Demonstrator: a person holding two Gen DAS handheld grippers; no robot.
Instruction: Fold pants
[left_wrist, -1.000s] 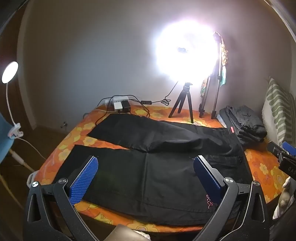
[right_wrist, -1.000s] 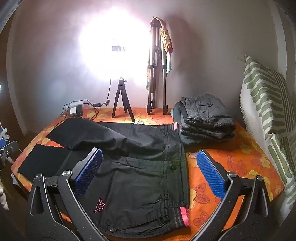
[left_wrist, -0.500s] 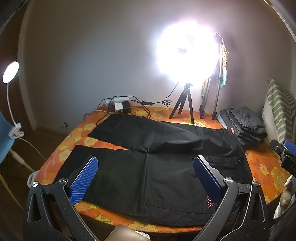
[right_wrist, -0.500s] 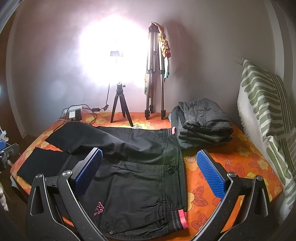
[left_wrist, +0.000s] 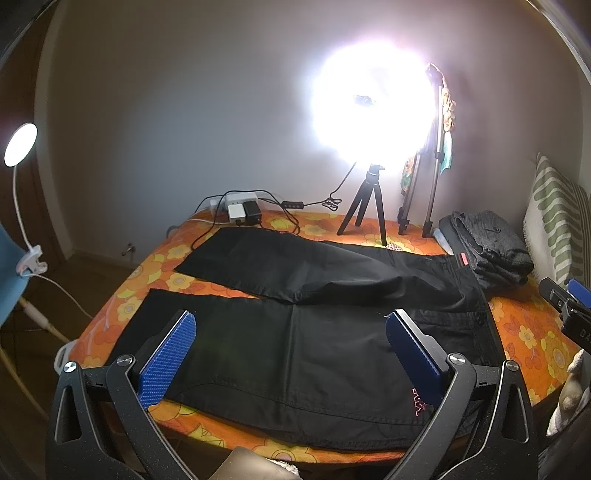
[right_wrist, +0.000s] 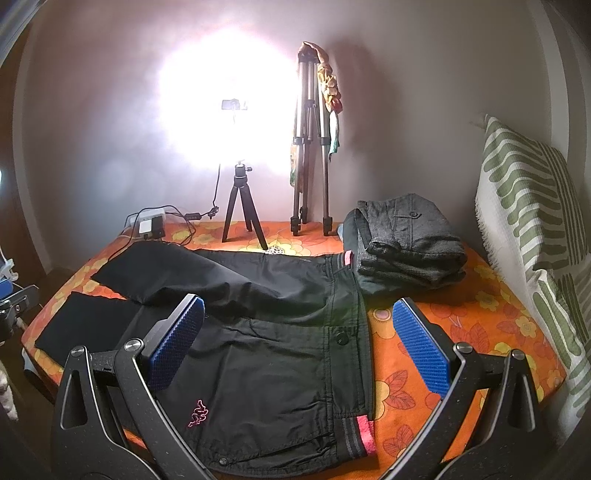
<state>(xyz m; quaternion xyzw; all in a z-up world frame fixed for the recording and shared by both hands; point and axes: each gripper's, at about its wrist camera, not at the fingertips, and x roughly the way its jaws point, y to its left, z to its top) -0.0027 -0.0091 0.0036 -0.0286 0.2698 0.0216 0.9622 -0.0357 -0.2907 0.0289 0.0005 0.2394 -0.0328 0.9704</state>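
Black pants (left_wrist: 295, 332) (right_wrist: 266, 332) lie flat on the orange flowered bed cover (left_wrist: 524, 332) (right_wrist: 443, 332), legs spread toward the left, waistband with a pink tag at the right. A small pink logo (right_wrist: 197, 413) marks the near leg. My left gripper (left_wrist: 290, 328) hovers open above the near leg, nothing between its blue pads. Over the waistband, my right gripper (right_wrist: 297, 321) also hangs open and empty. The right gripper's tip (left_wrist: 569, 299) shows at the left wrist view's right edge.
A folded grey garment (right_wrist: 406, 243) sits behind the waistband. A ring light on a small tripod (right_wrist: 242, 206), a taller tripod (right_wrist: 310, 155) and a power strip with cables (left_wrist: 240, 210) stand at the back. A green-striped cushion (right_wrist: 535, 229) leans at the right. A clip lamp (left_wrist: 20, 144) is at left.
Both grippers have risen and drawn back slightly from the bed, so the pants sit lower in each view. Both stay open; the pants have not moved.
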